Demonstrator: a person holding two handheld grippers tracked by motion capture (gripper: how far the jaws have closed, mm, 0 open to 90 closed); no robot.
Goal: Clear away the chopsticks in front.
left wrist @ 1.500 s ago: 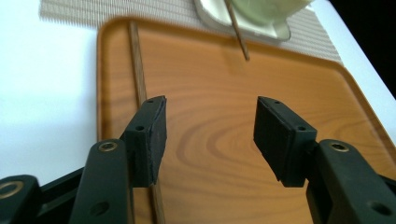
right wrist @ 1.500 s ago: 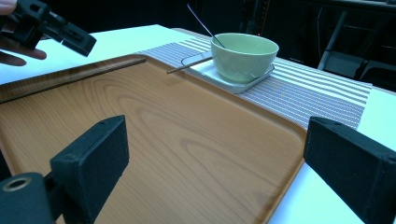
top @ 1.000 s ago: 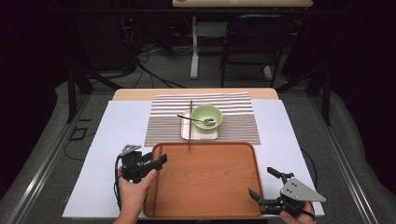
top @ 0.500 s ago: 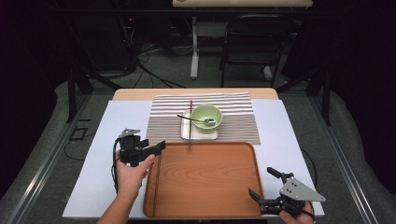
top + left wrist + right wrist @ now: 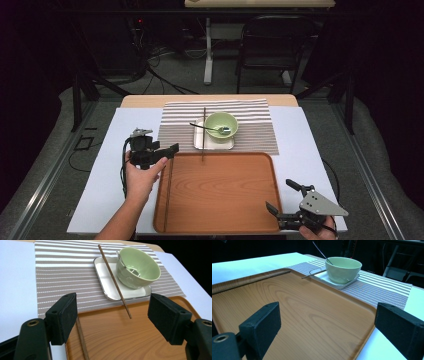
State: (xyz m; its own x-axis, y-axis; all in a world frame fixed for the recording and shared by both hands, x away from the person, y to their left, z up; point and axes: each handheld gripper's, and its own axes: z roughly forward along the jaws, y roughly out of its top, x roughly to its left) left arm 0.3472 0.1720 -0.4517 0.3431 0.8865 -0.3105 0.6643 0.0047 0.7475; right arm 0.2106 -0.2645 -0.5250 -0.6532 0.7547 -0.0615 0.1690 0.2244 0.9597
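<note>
Across the white table lies a large rectangular wooden tray, and at its nine o'clock edge a thin dark-brown wooden chopstick rests flat inside the rim, running from six towards twelve. The left gripper hangs just above that stick's twelve o'clock end, its jaws spread wide after just opening, nothing between them; by my reading the first stick has been set down and let go.

The second dark-brown chopstick lies slanted, its lower tip over the tray's twelve o'clock rim, its shaft crossing a small white square plate beside a pale-green ceramic bowl on a striped grey placemat. The next move likely calls for reaching to twelve o'clock and pinching that slim, smooth, roll-prone stick squarely.

The right gripper waits at five o'clock, jaws apart, empty.
</note>
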